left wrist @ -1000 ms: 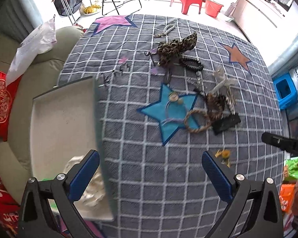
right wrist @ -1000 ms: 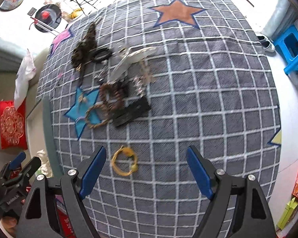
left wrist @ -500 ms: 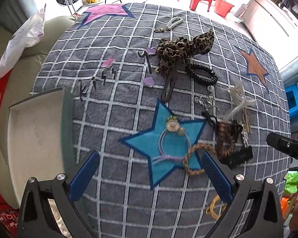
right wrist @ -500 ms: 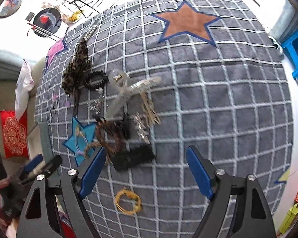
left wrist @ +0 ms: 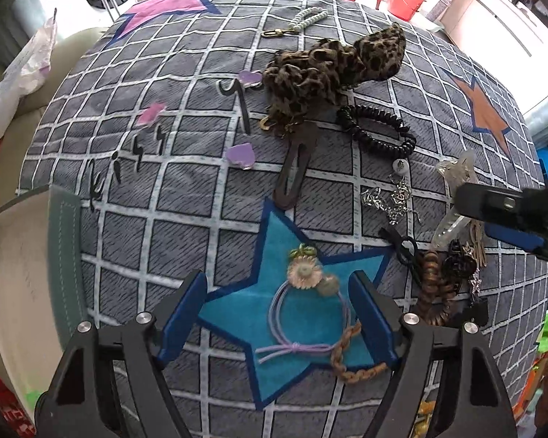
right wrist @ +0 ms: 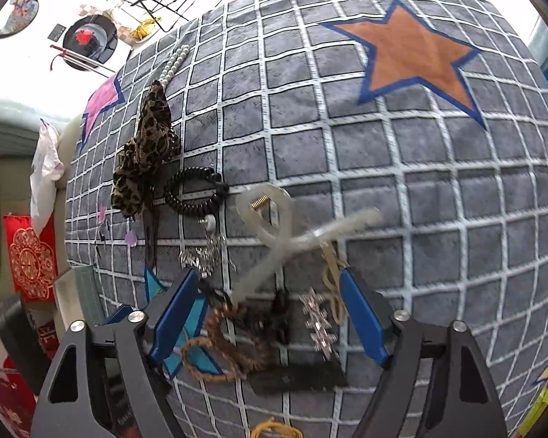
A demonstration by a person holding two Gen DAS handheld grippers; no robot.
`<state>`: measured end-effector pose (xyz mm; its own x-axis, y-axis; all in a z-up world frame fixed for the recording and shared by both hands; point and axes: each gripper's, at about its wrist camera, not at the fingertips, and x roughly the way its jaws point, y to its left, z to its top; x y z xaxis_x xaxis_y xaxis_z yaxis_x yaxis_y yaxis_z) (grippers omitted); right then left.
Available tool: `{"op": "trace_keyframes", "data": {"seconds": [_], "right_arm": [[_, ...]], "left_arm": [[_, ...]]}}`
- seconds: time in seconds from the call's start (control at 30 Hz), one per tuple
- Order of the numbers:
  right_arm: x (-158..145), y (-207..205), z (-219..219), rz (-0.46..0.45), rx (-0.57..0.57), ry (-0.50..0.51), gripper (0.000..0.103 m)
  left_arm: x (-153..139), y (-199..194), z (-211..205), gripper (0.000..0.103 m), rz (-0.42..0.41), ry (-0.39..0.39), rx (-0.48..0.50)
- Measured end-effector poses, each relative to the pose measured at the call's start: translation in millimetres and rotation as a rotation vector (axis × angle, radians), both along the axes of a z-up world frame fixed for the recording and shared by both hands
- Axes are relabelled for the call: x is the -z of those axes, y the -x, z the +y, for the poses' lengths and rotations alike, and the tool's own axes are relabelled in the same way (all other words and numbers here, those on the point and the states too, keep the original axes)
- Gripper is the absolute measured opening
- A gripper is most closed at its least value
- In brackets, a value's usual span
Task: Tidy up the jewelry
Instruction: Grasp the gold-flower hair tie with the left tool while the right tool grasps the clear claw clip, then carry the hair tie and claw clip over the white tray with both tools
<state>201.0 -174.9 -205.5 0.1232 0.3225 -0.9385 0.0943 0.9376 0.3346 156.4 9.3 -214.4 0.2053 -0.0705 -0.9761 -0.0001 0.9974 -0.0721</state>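
the left hand-held gripper [left wrist: 279,304] is spread wide and grasps nothing; it hangs low over the blue star patch [left wrist: 274,314] of the grey checked cloth [left wrist: 186,197] that covers the desk. between its blue pads lies a purple hair tie [left wrist: 303,323] with a daisy charm, and a braided brown ring [left wrist: 350,357] overlaps that tie beside the right pad.

the right hand-held gripper [right wrist: 268,314] is released too, its fingers well apart, above a dense cluster of pieces: a clear claw clip [right wrist: 274,233], a rhinestone clip [right wrist: 319,323], a black rectangular clip [right wrist: 299,376] and a brown coiled tie [right wrist: 237,328]. whether its pads touch any of them cannot be told.

further toward the far edge of the desk lie a leopard scrunchie [left wrist: 328,69], a black spiral hair tie [left wrist: 376,131] just beside it, a dark snap clip [left wrist: 296,168] and a pearl chain [left wrist: 307,20]. two lilac hearts [left wrist: 239,155] and small black pins sit toward the left edge.

a white tray [left wrist: 14,284] with a green rim rests at the left edge of the desk, its inside mostly out of view.
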Motion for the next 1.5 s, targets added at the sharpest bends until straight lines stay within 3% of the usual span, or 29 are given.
{"op": "trace_keyframes", "data": {"seconds": [0.17,0.27,0.3,0.37,0.47,0.53,0.67,0.9,1.5], "right_arm": [[-1.6,-6.1,11.0,-0.035,-0.016,0.075,0.070],[-3.1,-7.1,17.2,-0.044,-0.037,0.125,0.050],[0.2,-6.7,18.4,-0.022,-0.042,0.131,0.039],[7.1,-4.8,19.4,0.009,-0.040,0.139,0.035],[6.7,-0.6,20.0,-0.014,-0.033,0.162,0.018],[4.5,0.7,17.1,-0.032,-0.025,0.145,0.010],[-5.8,2.8,5.4,-0.083,-0.012,0.097,0.009],[-19.5,13.1,-13.3,-0.096,0.014,0.014,0.009],[-51.4,61.2,-10.1,-0.095,-0.010,-0.024,0.009]], "left_arm": [[4.7,-3.0,-9.5,0.078,-0.016,-0.025,0.018],[4.2,-3.4,-15.0,0.066,-0.026,-0.042,0.028],[3.7,-4.0,-17.9,0.060,-0.029,-0.040,0.030],[2.8,-4.4,-23.1,0.053,-0.033,-0.040,0.034],[1.1,-4.9,-26.8,0.030,-0.043,-0.035,0.043],[0.5,-8.2,-23.7,0.027,-0.041,0.002,0.041],[-6.2,-2.2,-7.1,0.026,-0.055,0.050,0.040],[-28.2,11.1,7.7,0.026,-0.088,0.088,0.022],[-79.8,55.3,17.0,0.026,-0.139,0.113,0.027]]}}
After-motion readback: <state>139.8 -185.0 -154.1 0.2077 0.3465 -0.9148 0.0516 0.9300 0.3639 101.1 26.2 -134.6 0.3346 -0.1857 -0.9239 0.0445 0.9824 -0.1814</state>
